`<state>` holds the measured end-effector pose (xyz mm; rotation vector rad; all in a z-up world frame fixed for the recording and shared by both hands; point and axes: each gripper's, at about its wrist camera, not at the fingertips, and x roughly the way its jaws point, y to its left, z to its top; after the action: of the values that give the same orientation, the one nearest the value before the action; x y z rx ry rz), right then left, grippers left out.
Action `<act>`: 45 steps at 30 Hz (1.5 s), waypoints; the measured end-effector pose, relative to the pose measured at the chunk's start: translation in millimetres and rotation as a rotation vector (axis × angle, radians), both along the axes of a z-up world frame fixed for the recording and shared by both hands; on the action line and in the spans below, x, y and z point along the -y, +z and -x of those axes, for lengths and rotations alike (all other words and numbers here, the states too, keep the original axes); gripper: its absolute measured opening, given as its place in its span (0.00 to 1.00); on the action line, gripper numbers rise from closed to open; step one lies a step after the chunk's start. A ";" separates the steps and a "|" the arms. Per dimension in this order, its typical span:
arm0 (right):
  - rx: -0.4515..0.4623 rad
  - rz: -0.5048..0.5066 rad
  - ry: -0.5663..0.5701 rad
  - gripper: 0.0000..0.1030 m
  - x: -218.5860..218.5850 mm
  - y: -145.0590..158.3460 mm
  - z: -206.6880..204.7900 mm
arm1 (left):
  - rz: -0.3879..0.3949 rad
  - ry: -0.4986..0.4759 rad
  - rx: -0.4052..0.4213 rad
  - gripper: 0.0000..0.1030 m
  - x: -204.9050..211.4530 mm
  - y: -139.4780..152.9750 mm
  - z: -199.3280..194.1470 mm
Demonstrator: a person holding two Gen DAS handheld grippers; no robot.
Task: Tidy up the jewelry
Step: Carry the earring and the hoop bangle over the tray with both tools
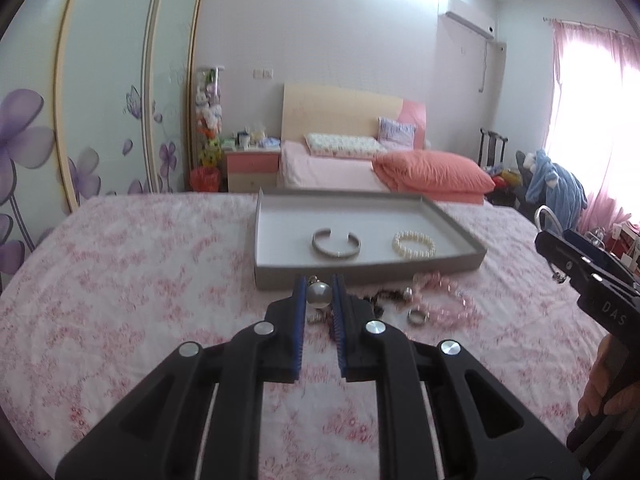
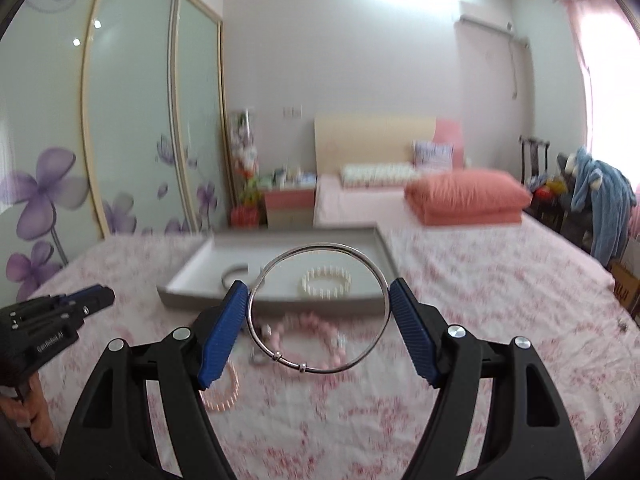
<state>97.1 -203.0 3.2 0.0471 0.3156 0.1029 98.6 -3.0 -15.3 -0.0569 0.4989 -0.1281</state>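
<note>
Between the blue pads of my right gripper (image 2: 319, 312) sits a thin silver bangle (image 2: 319, 308), pinched across its width so that the ring faces the camera, its two small sliding beads at the lower rim. It hangs clear of the bedspread (image 2: 500, 300), just short of the near wall of the grey tray (image 2: 182, 286), which lies straight ahead and slightly left of the ring. The coming move, as I judge it, turns on this: the tray's long side runs across my line of reach, so the bangle has only to travel forward over the near wall and then lower onto the white floor. My right gripper is the nearer of the two to the tray's right end, where free floor shows beyond the pearl bracelet (image 2: 326, 280).

My left gripper (image 1: 319, 294) is clamped on a pearl earring (image 1: 319, 293), held at the fingertips just before the same near wall (image 1: 360, 270). Inside the tray lie an open silver cuff (image 1: 336, 243) toward the middle and the pearl bracelet to its right, apart from each other.

On the bedspread along the tray's near side remain a pink bead bracelet (image 1: 448, 300), a small ring (image 1: 417, 317) and some dark pieces too small to identify. A second pink bracelet (image 2: 224, 394) lies nearer my right gripper's left finger.
</note>
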 end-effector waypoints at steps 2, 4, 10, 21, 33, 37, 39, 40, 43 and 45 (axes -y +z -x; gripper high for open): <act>0.052 0.012 -0.013 0.71 -3.2 8.4 0.1 | -0.004 0.009 0.029 0.13 3.3 7.5 -1.1; 0.086 0.017 -0.022 0.71 -5.6 14.0 -1.7 | -0.010 0.019 0.054 0.13 6.7 14.9 -3.6; 0.138 0.005 -0.058 0.71 -6.4 23.8 -16.3 | -0.028 0.037 0.098 0.13 13.9 27.5 -13.4; 0.207 -0.008 -0.102 0.71 -9.2 34.3 -38.0 | -0.040 0.054 0.140 0.13 24.3 39.8 -44.7; 0.136 0.003 -0.091 0.71 -19.0 18.2 -94.0 | -0.038 0.047 0.093 0.13 32.6 25.3 -105.9; 0.077 0.005 -0.088 0.71 -21.5 5.6 -114.4 | -0.047 0.045 0.063 0.13 36.5 13.1 -128.1; 0.045 0.008 -0.085 0.71 -23.1 -0.1 -124.3 | -0.046 0.044 0.043 0.14 36.3 6.6 -137.3; 0.020 0.008 -0.081 0.71 -24.1 -3.8 -130.3 | -0.046 0.043 0.031 0.13 37.0 3.2 -141.7; -0.049 0.003 -0.071 0.71 -24.6 -12.1 -144.9 | -0.038 0.037 -0.015 0.13 36.5 -6.9 -155.7; -0.099 -0.011 -0.066 0.71 -23.3 -16.5 -153.6 | -0.036 0.032 -0.041 0.14 36.6 -12.8 -163.0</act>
<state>250.8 -179.7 -13.3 0.0740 0.4116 0.0372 261.6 -39.6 -28.1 -0.0325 0.5407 -0.0869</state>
